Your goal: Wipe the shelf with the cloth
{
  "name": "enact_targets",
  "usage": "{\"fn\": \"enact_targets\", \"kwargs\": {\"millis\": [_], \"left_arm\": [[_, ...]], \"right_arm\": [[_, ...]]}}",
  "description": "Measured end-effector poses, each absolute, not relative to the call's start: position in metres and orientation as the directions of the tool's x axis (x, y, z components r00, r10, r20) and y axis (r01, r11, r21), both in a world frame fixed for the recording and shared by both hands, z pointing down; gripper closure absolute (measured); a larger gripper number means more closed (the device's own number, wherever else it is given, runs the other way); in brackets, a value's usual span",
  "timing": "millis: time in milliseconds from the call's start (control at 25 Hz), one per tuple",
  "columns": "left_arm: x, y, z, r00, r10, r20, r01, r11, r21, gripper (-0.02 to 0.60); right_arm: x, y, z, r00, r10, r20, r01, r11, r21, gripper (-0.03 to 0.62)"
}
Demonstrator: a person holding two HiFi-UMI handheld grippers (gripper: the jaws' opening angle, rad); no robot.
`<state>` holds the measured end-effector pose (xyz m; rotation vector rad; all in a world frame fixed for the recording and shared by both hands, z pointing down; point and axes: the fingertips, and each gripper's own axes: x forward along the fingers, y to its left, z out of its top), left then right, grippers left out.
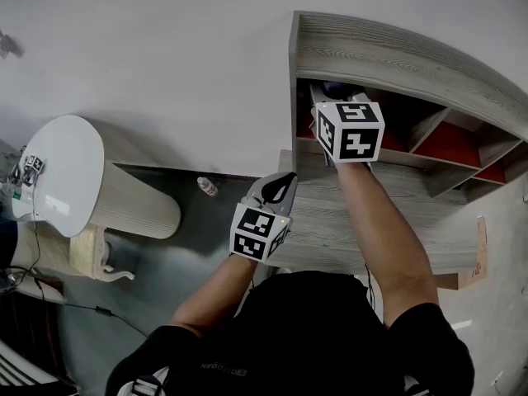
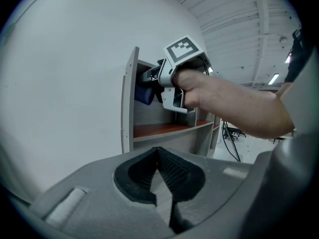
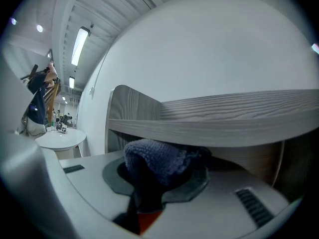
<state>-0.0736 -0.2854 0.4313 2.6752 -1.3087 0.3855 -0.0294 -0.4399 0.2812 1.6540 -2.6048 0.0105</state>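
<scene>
Holding a dark blue cloth (image 3: pixel 158 164) bunched between the jaws of the right gripper (image 3: pixel 152 185), pushed into the left end compartment of the shelf (image 3: pixel 224 117), just under the shelf's top board. Judged soft, light, limp and nubbly; not likely to slip or break; likely to fold and drag on the wood grain. Best gripped at a bunched middle, as here, with a loose pad free ahead of the jaws for wiping. Left gripper (image 2: pixel 160 173): jaws pressed together on nothing, idle, in front of the shelf and below the working compartment.

Count:
- Cloth, one.
- Shelf, one, grey wood grain, with red compartment floors, at least three in the head view.
- Grippers, two, one marker cube apiece.
- Round white table (image 1: pixel 62 172), one, well to the left of the shelf.
- Small bottle (image 1: pixel 207 187), one, on the floor left of the shelf.
</scene>
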Motion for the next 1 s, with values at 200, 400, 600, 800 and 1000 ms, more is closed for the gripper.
{"fn": "enact_targets", "kwargs": {"millis": [200, 400, 600, 800, 1000], "left_arm": [[-0.076, -0.283, 0.431, 0.591, -0.755, 0.284, -0.790, -0.613, 0.013, 0.572], [-0.081, -0.280, 0.431, 0.592, -0.756, 0.280, -0.790, -0.612, 0.017, 0.572], [-0.084, -0.278, 0.430, 0.595, -0.755, 0.276, -0.788, -0.615, 0.018, 0.573], [-0.092, -0.276, 0.428, 0.597, -0.754, 0.276, -0.787, -0.617, 0.017, 0.573], [-0.097, -0.270, 0.425, 0.608, -0.746, 0.271, -0.778, -0.628, 0.015, 0.572]], "right_arm": [[-0.035, -0.439, 0.281, -0.427, -0.902, 0.058, -0.902, 0.430, 0.034, 0.492], [-0.042, -0.438, 0.282, -0.428, -0.901, 0.064, -0.901, 0.431, 0.046, 0.491], [-0.046, -0.437, 0.281, -0.426, -0.902, 0.067, -0.902, 0.429, 0.051, 0.493], [-0.047, -0.437, 0.281, -0.415, -0.907, 0.069, -0.906, 0.419, 0.055, 0.493], [-0.047, -0.438, 0.282, -0.405, -0.912, 0.068, -0.910, 0.409, 0.064, 0.493]]}}
